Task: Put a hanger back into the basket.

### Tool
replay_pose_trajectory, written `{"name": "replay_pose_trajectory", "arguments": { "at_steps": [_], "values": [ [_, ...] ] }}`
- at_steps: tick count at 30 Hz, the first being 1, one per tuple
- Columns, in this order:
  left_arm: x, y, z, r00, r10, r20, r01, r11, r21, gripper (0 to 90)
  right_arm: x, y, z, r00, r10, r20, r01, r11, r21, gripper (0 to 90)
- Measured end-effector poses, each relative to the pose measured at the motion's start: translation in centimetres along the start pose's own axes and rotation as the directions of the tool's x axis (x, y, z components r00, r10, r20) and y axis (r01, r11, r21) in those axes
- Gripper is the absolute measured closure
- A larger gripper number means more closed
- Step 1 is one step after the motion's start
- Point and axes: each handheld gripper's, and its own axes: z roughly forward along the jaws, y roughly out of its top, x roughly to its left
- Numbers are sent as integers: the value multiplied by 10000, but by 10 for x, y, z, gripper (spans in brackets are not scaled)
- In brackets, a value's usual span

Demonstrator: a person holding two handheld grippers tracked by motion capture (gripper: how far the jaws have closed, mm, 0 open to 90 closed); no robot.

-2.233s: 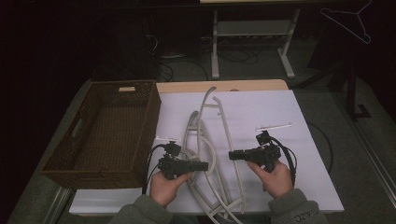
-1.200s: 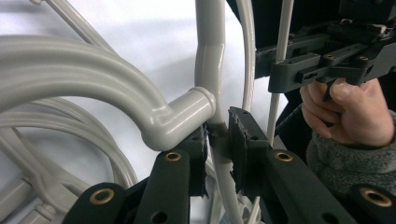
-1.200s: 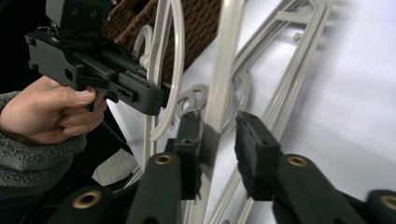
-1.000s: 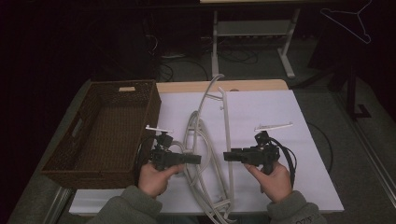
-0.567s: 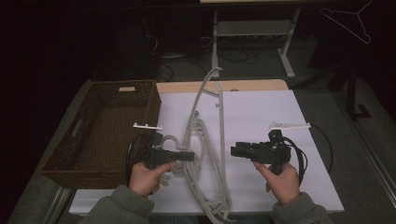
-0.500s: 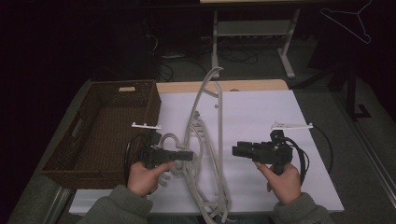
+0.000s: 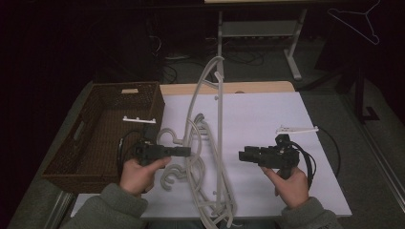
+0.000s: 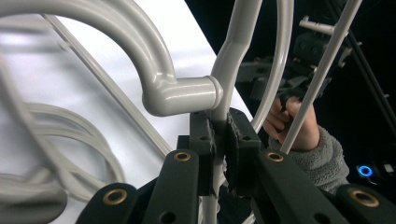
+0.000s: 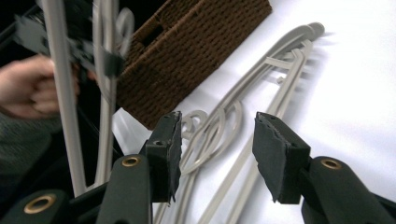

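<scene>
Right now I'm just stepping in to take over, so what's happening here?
A person holds a claw in each hand over a white sheet. The left claw is clamped on a grey hanger, tilted up off a tangled pile of hangers. The right claw is open, holding nothing. A basket sits at the left.

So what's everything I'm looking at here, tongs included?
Hangers: several, count unclear, pale grey, tangled on the sheet; one lifted at an angle.
Basket: one, brown wicker, left of the sheet.
Sheet: one, white, covering the table.
Table: one, grey.
Wire hanger: one, pale, hanging far right at the back.
Left tongs: black, shut on a hanger.
Right tongs: black, open, holding nothing.
Hands: two, grey sleeves.
</scene>
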Motion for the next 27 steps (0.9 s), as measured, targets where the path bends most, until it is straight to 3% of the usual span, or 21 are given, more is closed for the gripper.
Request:
{"name": "replay_pose_trajectory", "arguments": {
  "at_steps": [6, 10, 17, 27],
  "values": [
    [-3, 20, -33, 9978, 58, -653, -90, 9987, -493, 827, -5, -2, 0, 9997, -19, 244, 16, 9999, 137, 510],
    [0, 32, -58, 9930, -128, -1178, 33, 9967, -810, 827, -7, -2, 0, 9993, -70, 357, 63, 9998, 181, 509],
    [19, 44, -106, 9765, -816, -1995, 510, 9868, -1538, 827, -10, -3, 1, 9989, -41, 462, 29, 9997, 257, 508],
    [46, 55, -155, 9529, -1711, -2505, 1123, 9661, -2326, 827, -12, -3, 4, 9984, -91, 554, 69, 9992, 392, 503]
  ]
}}
